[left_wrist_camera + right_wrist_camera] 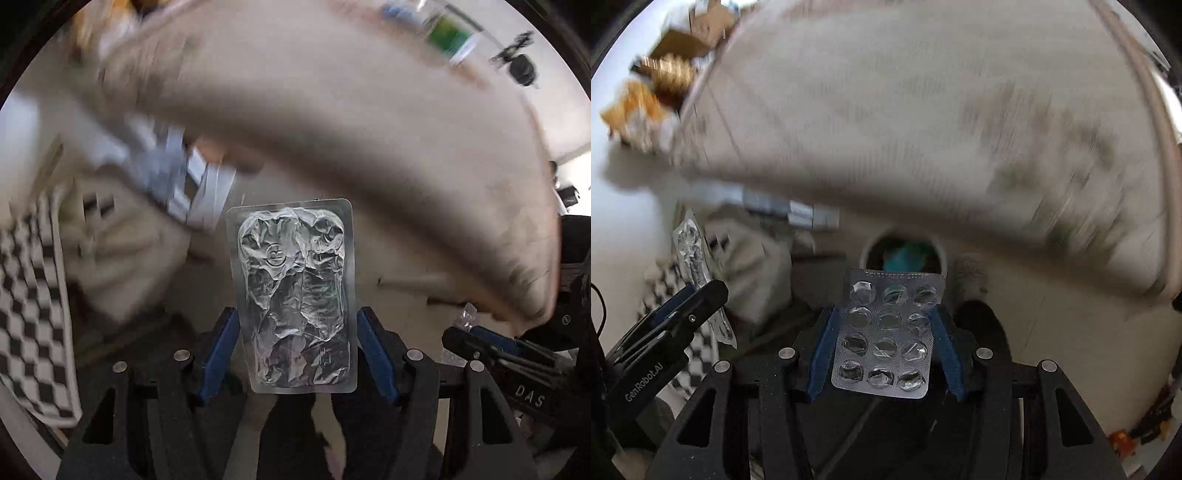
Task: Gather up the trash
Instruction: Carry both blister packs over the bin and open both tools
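The left gripper [297, 328] is clamped on a clear plastic blister shell [295, 295] with crumpled foil inside, blue pads [221, 343] pressing its long edges, the card standing upright between them. The right gripper [882, 332] grips an emptied pill blister pack [886, 332] the same way, all its pockets popped. Beyond the pack sits a round white bin [942, 258] with something teal inside, under the blurred pale table edge [923, 147], a checkered cloth [33, 302] off to the left.
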The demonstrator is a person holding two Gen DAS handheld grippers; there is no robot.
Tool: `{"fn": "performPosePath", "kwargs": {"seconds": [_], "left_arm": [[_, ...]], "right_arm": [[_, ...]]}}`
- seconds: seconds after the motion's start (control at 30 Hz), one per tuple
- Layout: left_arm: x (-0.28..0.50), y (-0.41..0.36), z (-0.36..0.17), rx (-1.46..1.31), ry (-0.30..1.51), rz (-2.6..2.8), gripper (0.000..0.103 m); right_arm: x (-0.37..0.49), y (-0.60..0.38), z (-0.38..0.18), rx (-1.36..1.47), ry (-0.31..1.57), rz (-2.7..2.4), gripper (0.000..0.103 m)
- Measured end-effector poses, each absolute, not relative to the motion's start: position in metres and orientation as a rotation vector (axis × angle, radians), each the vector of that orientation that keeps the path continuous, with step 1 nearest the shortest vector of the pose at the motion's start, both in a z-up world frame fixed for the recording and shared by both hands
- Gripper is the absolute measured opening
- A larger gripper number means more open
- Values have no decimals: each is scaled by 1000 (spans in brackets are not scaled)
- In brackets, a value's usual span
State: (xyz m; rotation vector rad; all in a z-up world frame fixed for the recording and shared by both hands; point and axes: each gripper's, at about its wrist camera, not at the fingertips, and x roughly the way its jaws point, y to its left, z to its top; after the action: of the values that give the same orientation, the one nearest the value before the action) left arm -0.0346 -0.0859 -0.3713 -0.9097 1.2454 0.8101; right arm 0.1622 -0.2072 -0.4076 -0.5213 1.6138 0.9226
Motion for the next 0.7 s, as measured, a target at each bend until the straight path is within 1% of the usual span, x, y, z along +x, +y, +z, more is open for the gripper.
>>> {"fn": "performPosePath", "kwargs": {"seconds": [0.07,0.17,0.4,0.5,0.57,0.63,0.7], "left_arm": [[-49,-88,-412,-967,1282,810,63],[-63,-86,-477,-1048,1303,809,63],[-49,-66,-637,-1240,1255,682,63],[-39,-56,-683,-1293,1242,652,64],[-32,-48,-711,-1327,1243,636,64],[-27,-46,-726,-1339,1241,624,72],[-27,-42,-733,-1339,1248,646,91]], "right_arm": [[143,-217,-445,-548,1640,912,53],[127,-229,-522,-570,1684,865,53],[140,-230,-683,-452,1809,794,53],[148,-219,-746,-406,1838,790,53],[152,-213,-777,-382,1853,783,54],[158,-210,-808,-344,1883,789,54],[162,-205,-828,-292,1911,809,54]]}}
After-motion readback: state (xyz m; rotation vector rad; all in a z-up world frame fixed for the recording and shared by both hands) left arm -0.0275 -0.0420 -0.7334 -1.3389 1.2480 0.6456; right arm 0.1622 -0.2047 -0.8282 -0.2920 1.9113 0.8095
